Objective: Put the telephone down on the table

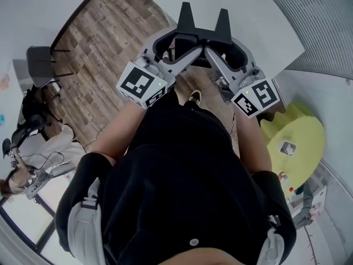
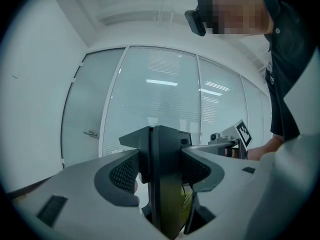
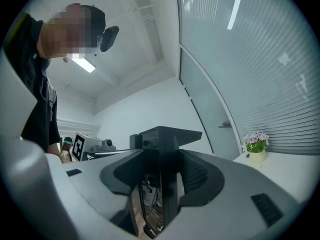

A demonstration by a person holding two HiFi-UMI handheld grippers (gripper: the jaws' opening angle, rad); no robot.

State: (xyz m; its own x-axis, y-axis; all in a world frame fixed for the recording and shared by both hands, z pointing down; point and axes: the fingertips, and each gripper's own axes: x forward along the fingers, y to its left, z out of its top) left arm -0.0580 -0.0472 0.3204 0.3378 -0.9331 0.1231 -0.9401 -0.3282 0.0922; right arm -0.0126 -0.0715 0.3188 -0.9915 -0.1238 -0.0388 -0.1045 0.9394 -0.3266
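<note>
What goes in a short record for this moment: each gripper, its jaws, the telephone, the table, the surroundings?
left gripper: raised in front of the person's chest; jaws together, nothing between them
right gripper: raised beside the left one; jaws together, nothing between them
telephone: not seen in any view
white table: beyond the raised grippers
surroundings: yellow-green table to the person's right; chair on the wood floor to the left; potted flowers on a white surface

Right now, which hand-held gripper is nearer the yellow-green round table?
Right. The right hand-held gripper is on the yellow-green table's side, raised clear of it; the left hand-held gripper sits beyond, farther away.
</note>
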